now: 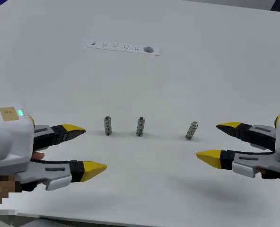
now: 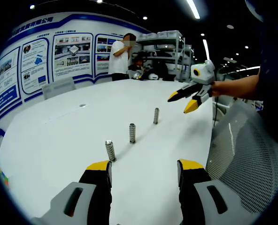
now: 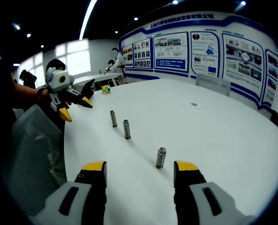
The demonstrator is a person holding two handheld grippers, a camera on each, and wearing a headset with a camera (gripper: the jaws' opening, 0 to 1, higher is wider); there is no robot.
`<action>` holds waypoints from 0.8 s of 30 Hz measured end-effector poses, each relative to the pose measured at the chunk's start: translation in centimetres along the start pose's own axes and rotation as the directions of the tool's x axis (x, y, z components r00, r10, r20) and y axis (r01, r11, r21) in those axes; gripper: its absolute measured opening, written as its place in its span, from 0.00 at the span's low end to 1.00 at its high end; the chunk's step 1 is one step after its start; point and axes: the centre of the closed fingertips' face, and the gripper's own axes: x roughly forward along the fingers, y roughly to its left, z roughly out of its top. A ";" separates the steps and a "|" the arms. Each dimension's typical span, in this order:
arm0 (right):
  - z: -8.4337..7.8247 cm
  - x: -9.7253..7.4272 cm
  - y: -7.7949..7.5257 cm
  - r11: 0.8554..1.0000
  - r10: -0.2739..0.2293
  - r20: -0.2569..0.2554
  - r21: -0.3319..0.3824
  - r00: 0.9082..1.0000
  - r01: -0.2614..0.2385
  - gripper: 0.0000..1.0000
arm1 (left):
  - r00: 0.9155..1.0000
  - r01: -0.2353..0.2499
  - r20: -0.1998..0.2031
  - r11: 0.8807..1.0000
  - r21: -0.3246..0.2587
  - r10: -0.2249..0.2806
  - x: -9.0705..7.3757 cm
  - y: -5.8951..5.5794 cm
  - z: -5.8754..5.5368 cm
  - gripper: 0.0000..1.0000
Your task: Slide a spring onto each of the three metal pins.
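Both claws are wide open right now, nothing in either one. My left claw [image 1: 93, 147] hovers over the white table [image 1: 144, 189] at the near left and my right claw [image 1: 207, 140] at the near right. Their yellow tips point in at each other, with the row of three springs between them and a bit further back.

The left spring [image 1: 108, 125] and middle spring [image 1: 140, 126] stand upright, fairly close together. The right spring [image 1: 192, 130] is off on its own and leans a little in the head view. All three sit on the table, and neither claw touches any of them.

In the left gripper view the nearest one has a rounded metal pin top [image 2: 109, 142] showing above the coils. The other two are too small for me to tell.

Further back there's a flat socket strip [image 1: 121, 46] set into the table, and a mesh chair back [image 2: 242, 150] just beside the table edge.
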 end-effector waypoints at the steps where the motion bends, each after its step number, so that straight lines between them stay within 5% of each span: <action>1: 0.0 0.0 0.0 1.000 0.000 0.000 -0.001 1.000 0.000 0.59 | 1.000 0.000 0.000 1.000 0.000 0.000 0.0 0.0 0.0 0.58; 24: 0.0 0.1 0.3 1.000 0.005 -0.010 -0.006 1.000 -0.005 0.58 | 1.000 0.002 0.001 1.000 0.003 -0.002 -0.1 -0.1 0.1 0.57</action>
